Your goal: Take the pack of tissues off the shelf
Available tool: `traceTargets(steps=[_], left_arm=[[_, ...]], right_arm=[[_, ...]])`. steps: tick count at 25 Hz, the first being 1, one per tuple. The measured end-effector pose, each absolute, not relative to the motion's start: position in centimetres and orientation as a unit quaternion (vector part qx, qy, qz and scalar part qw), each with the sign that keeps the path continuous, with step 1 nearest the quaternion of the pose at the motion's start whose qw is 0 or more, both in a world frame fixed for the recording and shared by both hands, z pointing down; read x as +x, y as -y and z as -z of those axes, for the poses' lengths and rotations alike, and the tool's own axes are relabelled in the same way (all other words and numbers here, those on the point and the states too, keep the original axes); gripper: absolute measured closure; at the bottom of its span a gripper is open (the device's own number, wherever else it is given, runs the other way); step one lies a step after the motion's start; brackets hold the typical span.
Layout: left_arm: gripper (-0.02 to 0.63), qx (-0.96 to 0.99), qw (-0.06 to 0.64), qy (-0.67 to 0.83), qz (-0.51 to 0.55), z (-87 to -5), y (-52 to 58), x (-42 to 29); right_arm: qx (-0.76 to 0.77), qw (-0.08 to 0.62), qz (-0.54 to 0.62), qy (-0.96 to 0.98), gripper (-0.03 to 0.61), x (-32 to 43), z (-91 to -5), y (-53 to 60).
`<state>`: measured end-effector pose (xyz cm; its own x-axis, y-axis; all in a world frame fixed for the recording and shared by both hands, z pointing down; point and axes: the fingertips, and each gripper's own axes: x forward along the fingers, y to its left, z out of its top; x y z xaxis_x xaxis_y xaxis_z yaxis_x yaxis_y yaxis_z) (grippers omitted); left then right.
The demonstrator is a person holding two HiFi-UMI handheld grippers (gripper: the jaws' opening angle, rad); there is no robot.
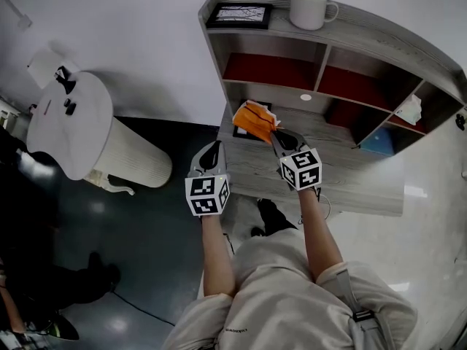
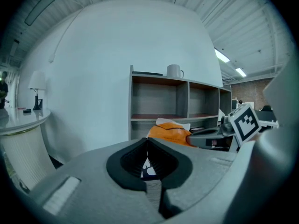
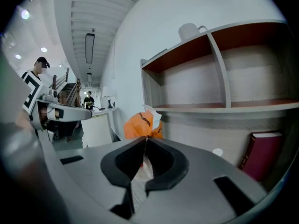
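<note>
Between the jaws of the right gripper [image 3: 145,143]: a fold of the pack [image 3: 141,124], clamped tight. Bites only the thin wrapper edge and leaves the bulk jutting forward and up past the tips, over the desk [image 1: 350,177]. Sits outside every bay of the shelf [image 1: 321,68] ahead, so reads as already lifted out, with the carry now in hand. Calls next, by my judgement, for drawing back from the shelf or lowering to the desk, keeping the clamp firm until the pack rests on something. Risks a slip otherwise: slick film, small bite, weight hanging ahead of the pads.

To its left and a little behind, the left gripper [image 1: 213,148]: jaws together, nothing between the pads, no contact with the pack. Could serve as a prop under the loose end if needed.

Pack: soft, orange, crinkled glossy film with dark seam lines and a white flap poking from the top. Puckers where pinched. Pads: black, ribbed, rubbery-looking, set in smooth grey shells. Shelf: pale wood-grain boards, straight-edged, with red-brown floors in the bays. Above the right gripper, on the top board, a white glazed mug [image 1: 310,7] and a flat black frame [image 1: 239,14]. Low to its right, a dark red book [image 3: 261,155], hard-cornered.
</note>
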<state>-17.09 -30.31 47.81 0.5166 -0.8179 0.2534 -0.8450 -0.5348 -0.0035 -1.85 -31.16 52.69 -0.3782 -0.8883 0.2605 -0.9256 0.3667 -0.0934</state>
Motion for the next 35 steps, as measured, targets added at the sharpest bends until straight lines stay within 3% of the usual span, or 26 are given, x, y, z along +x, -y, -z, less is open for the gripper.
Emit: traceTargets(steps=[16, 35], left_arm=[[0.604, 0.859, 0.1, 0.491, -0.106, -50.4, 26.8, -18.7], [0.604, 0.852, 0.12, 0.5, -0.098, -49.6, 24.3, -13.1]], right_arm=[[0.54, 0.125, -0.12, 0.824, 0.555, -3.2, -55.0, 27.9], [0.507, 0.154, -0.107, 0.841, 0.555, 0.3, -53.2, 24.2]])
